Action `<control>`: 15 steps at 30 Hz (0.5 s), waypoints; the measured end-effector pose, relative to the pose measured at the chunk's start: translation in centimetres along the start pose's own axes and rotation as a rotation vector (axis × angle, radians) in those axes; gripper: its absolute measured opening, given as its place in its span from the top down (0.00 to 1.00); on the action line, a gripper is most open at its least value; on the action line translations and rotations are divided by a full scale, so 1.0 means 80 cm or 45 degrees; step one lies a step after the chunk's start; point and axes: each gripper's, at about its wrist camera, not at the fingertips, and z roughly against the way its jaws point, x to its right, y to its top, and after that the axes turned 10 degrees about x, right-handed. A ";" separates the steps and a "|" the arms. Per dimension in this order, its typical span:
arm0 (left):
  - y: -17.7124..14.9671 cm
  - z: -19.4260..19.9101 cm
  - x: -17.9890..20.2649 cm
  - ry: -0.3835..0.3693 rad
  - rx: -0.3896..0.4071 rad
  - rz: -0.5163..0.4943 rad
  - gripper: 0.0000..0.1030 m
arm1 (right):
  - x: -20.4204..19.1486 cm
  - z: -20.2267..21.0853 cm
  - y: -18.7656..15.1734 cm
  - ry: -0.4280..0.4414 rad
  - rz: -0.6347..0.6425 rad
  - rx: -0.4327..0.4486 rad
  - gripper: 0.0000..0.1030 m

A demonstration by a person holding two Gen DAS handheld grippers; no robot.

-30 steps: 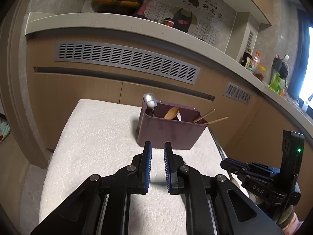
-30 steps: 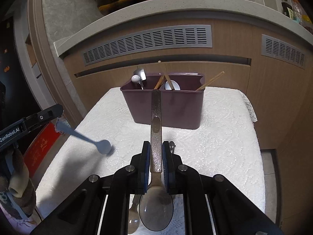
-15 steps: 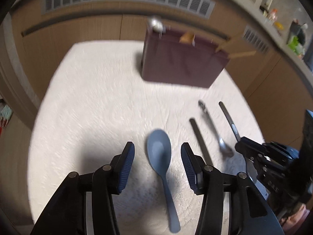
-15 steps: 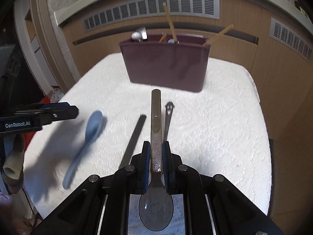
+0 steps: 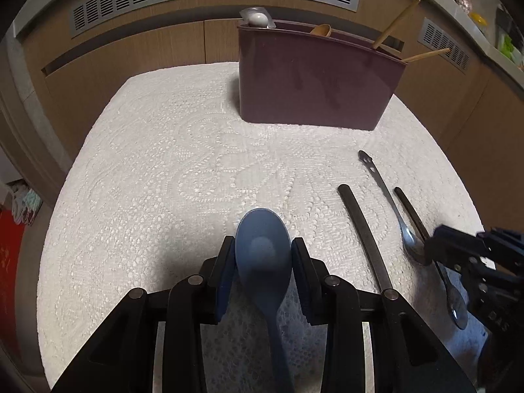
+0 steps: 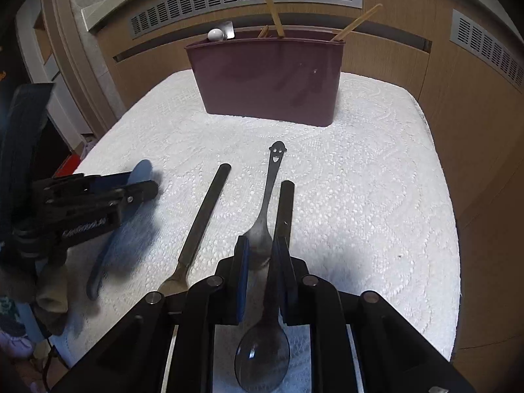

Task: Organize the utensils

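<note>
The left gripper point(image 5: 263, 255) is low over the white lace cloth point(image 5: 183, 150), its jaws closing around the bowl of the blue spoon point(image 5: 263, 252), which lies on the cloth between the pads without being clamped. On the right, the right gripper point(image 6: 262, 262) is easing its jaws apart; the large metal spoon point(image 6: 273, 281) sits between them, hard against the right pad. A small smiley-handled spoon point(image 6: 270, 193) and a fork point(image 6: 199, 222) lie just beside it. The maroon utensil holder point(image 6: 268, 78) stands at the far edge, holding chopsticks point(image 6: 273, 9).
</note>
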 end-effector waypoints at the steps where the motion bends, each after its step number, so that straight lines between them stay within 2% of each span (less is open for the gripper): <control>1: 0.000 0.000 -0.003 -0.006 -0.002 0.011 0.66 | -0.001 -0.007 0.003 -0.023 -0.004 -0.010 0.79; 4: -0.001 0.003 -0.008 -0.022 0.002 0.026 0.66 | 0.003 -0.021 0.010 -0.085 -0.038 -0.017 0.77; 7: -0.003 0.005 -0.011 -0.044 0.011 0.036 0.66 | 0.010 -0.039 0.012 -0.104 -0.065 -0.078 0.75; 8: -0.003 0.006 -0.012 -0.055 0.014 0.042 0.66 | 0.011 -0.039 0.013 -0.105 -0.069 -0.062 0.75; 11: -0.003 0.009 -0.014 -0.086 0.027 0.060 0.66 | 0.006 -0.040 0.015 -0.096 -0.030 -0.082 0.89; 13: -0.002 0.020 -0.018 -0.104 0.051 0.074 0.66 | 0.003 -0.033 0.017 -0.095 -0.004 -0.072 0.89; 15: 0.004 0.038 -0.023 -0.122 0.093 0.090 0.66 | 0.003 -0.013 0.022 -0.104 0.003 -0.005 0.89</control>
